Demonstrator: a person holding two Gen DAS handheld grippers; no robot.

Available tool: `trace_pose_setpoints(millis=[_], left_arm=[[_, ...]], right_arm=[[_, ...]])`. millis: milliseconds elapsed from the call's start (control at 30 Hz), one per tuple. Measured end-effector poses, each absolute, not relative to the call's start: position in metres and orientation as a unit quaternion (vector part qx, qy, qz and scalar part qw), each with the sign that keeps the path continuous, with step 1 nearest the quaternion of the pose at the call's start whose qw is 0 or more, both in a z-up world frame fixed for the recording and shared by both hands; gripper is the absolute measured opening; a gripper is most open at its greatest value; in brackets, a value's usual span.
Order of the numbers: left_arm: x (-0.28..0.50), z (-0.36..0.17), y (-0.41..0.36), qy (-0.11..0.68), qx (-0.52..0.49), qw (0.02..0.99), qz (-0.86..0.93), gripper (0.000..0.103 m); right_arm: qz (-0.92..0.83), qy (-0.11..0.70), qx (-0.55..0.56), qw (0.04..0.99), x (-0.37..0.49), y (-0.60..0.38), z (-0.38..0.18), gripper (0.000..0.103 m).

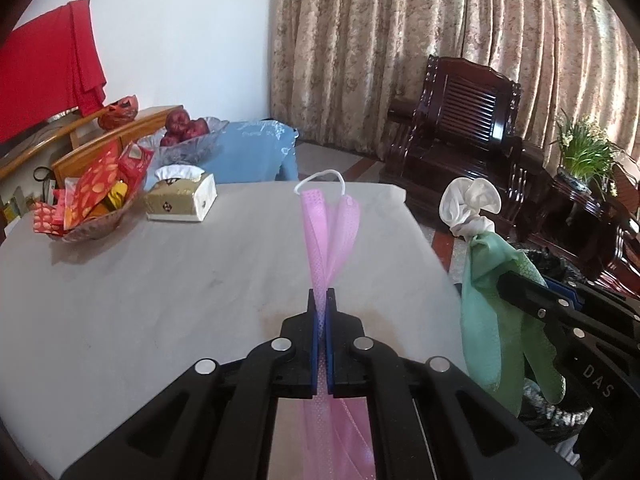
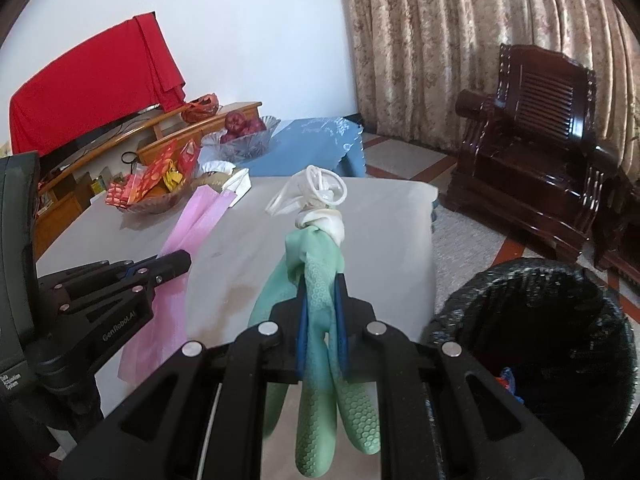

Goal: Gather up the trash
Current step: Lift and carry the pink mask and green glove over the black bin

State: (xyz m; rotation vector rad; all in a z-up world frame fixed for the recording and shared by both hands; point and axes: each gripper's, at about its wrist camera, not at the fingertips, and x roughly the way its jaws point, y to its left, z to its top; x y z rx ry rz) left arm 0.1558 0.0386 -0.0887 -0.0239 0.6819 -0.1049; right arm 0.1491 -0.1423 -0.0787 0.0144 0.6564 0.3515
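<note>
Patterned beige curtains (image 1: 420, 60) fill the back wall, with a dark carved wooden armchair (image 1: 460, 120) in front of them and a red cloth (image 1: 48, 72) draped over something by the white wall. Nearer stands the pale stone worktop (image 1: 160, 280), its middle bare. Beyond its right edge, on the floor, sits a black mesh trash bin (image 2: 536, 320) with a few scraps at the bottom. Along the worktop's far left edge sit a glass bowl of red fruit (image 1: 188, 136), a basket of red and orange packets (image 1: 88, 204) and a tissue box (image 1: 180, 200).

Above the worktop, the left hand-held gripper (image 1: 321, 300) is clamped on a pink face mask (image 1: 328, 232); the mask stands up past the jaws with its white ear loop on top, and its other end hangs below. Off the worktop's right side, the right hand-held gripper (image 2: 320, 292) is clamped on a green rubber glove (image 2: 316, 280), its white cuff bunched above the jaws and its textured fingers dangling beneath. Both pieces are clear of the surface, the glove just beside the bin.
</note>
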Motion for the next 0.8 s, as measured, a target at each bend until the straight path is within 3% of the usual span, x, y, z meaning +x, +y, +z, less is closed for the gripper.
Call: trace_pose_setpoints(millis=[800], left_arm=[[0.131,-0.048,-0.061,0.293,0.018,0.941,-0.169,0.003]], right_arm=[[0.068,0.276,0.018,0.958,0.086,-0.259,-0.045,0.011]])
